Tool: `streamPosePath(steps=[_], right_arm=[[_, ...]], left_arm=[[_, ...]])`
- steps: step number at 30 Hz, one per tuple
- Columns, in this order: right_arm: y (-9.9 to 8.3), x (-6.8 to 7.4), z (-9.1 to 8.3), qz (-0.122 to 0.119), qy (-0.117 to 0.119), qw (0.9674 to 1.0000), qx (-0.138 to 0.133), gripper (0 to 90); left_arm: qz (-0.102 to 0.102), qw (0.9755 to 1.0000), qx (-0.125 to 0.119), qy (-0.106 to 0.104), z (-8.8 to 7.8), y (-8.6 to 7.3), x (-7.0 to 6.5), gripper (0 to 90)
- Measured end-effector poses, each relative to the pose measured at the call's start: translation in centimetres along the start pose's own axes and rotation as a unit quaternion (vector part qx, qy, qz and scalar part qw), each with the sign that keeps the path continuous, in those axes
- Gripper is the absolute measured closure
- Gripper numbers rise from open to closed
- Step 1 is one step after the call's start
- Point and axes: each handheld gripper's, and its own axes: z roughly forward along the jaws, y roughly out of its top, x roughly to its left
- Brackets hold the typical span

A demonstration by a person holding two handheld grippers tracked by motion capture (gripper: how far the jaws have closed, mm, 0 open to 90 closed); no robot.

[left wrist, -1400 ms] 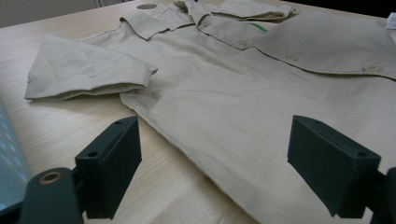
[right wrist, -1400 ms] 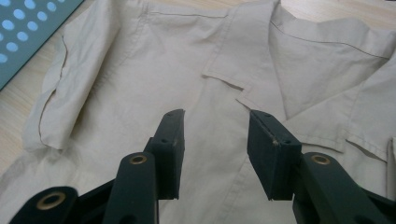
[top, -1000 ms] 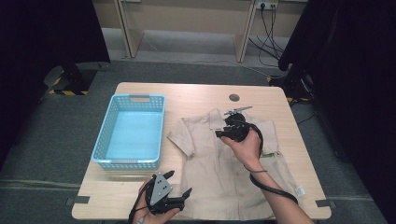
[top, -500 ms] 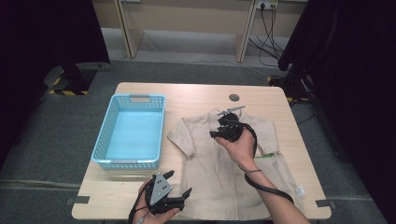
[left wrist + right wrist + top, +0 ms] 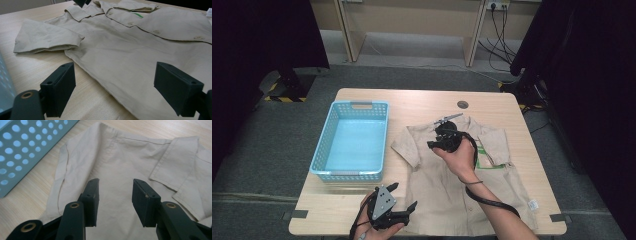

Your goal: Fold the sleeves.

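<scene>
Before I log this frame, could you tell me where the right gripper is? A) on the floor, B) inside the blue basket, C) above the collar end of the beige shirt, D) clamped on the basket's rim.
C: the high view shows the right gripper over the beige shirt near its collar, jaws apart with nothing between them, and the blue basket lying off to the side.
</scene>
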Motion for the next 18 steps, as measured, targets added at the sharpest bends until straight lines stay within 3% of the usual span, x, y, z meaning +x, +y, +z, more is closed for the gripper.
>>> streamPosePath(steps=[18], right_arm=[[1.2,3.1,1.4,-0.026,0.015,0.9995,0.008,59.7]], left_arm=[[0.000,1.0000,0.000,-0.001,0.0,0.0,0.0,17.1]])
